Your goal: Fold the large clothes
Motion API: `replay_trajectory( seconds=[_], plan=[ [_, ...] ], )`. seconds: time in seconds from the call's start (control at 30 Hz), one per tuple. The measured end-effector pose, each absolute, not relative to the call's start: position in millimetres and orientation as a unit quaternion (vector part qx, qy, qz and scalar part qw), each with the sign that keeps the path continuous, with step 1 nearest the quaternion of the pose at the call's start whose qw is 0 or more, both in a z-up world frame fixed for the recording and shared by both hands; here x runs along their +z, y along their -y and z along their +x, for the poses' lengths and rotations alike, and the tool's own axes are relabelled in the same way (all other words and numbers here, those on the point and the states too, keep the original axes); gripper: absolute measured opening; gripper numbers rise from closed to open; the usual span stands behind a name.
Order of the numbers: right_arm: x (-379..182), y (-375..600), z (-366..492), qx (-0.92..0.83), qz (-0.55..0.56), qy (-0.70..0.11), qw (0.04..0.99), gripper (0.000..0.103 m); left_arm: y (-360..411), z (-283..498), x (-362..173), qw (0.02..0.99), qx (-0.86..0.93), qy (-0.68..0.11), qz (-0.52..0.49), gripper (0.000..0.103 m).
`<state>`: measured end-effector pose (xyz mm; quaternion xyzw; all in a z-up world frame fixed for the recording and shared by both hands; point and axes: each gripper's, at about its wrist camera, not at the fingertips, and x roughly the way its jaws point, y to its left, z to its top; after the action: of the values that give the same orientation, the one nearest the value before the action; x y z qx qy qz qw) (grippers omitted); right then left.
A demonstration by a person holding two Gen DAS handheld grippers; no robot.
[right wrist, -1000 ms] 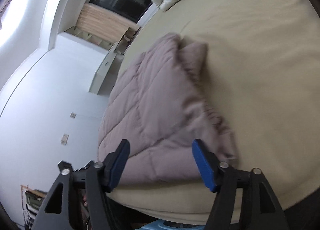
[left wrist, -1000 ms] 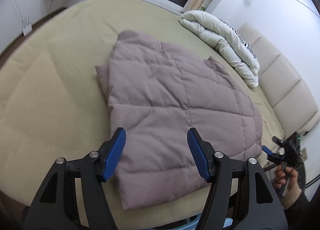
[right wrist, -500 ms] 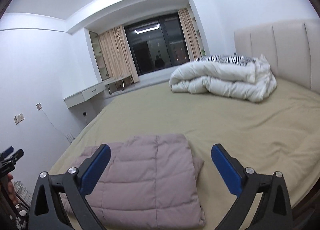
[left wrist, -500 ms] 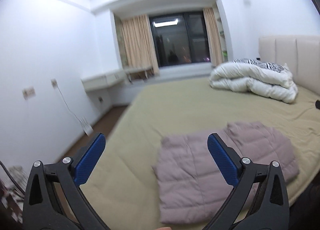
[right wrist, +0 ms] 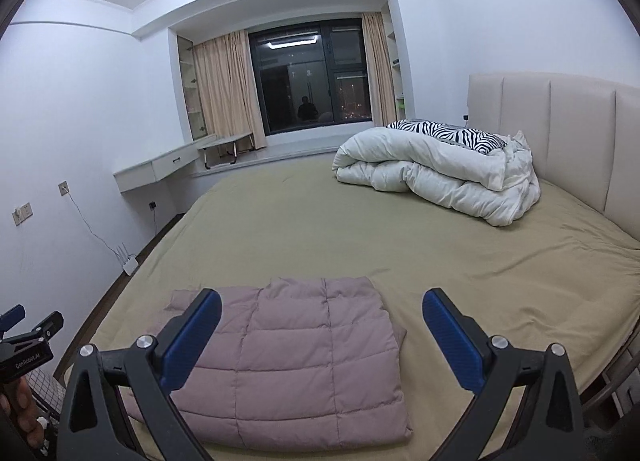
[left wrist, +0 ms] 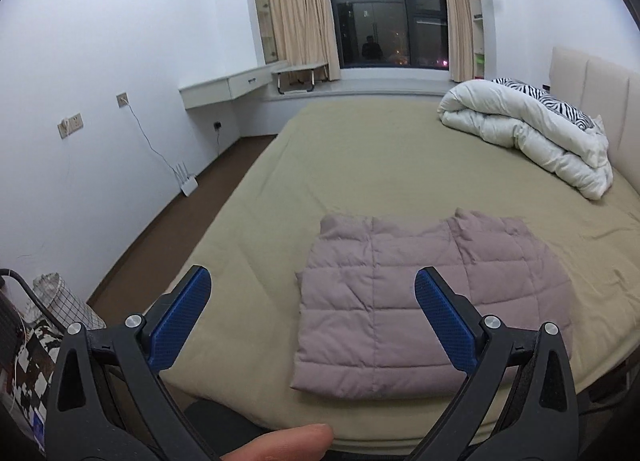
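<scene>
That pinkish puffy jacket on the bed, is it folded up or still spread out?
Folded. The quilted jacket lies as a compact rectangle with stacked layers at its edges, on the bed.

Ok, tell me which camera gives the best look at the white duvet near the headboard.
The right wrist view. There the white duvet sits large near the middle, its rolled folds and the zebra-print pillow on top clear. The left wrist view pushes it to the right edge, smaller and stretched.
</scene>
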<state>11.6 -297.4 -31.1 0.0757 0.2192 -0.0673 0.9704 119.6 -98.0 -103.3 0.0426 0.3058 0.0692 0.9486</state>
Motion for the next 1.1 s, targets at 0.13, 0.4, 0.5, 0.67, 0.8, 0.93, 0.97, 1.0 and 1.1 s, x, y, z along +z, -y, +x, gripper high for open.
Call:
replay_trajectory(
  seconds=[0.13, 0.4, 0.5, 0.67, 0.8, 0.93, 0.97, 1.0, 1.1],
  plan=[
    [-49.3, 268.1, 23.4, -0.069, 0.037, -0.284, 0.956, 0.103, 107.4, 128.1, -126.3, 0.941, 0.049, -0.332, 0.038, 0.103],
    [-101.6, 244.4, 39.6, -0.075, 0.046, -0.390, 0.917, 0.103, 108.3, 140.7, -171.9, 0.925, 0.044, -0.376, 0.038, 0.103],
    [-105.3, 242.8, 40.5, -0.080, 0.041, -0.398, 0.913, 0.103, 111.2, 143.0, -180.7, 0.922, 0.039, -0.383, 0.042, 0.103],
    [-102.5, 244.2, 39.6, -0.075, 0.046, -0.400, 0.912, 0.103, 115.9, 143.4, -181.5, 0.921, 0.029, -0.385, 0.047, 0.103],
    [-101.8, 243.9, 39.2, -0.075, 0.045, -0.401, 0.912, 0.103, 117.7, 145.3, -181.4, 0.921, 0.021, -0.387, 0.049, 0.103],
    [-102.3, 243.1, 39.0, -0.074, 0.045, -0.401, 0.912, 0.103, 118.2, 146.2, -180.6, 0.920, 0.017, -0.389, 0.049, 0.103],
    [-102.4, 244.4, 39.9, -0.073, 0.045, -0.402, 0.912, 0.103, 118.2, 146.3, -180.5, 0.920, 0.017, -0.389, 0.048, 0.103],
    [-102.9, 244.9, 40.1, -0.072, 0.044, -0.403, 0.911, 0.103, 118.1, 146.6, -180.4, 0.920, 0.017, -0.389, 0.048, 0.103],
    [-103.4, 245.1, 40.3, -0.071, 0.044, -0.404, 0.911, 0.103, 118.1, 146.8, -180.9, 0.920, 0.018, -0.389, 0.048, 0.103]
  ],
)
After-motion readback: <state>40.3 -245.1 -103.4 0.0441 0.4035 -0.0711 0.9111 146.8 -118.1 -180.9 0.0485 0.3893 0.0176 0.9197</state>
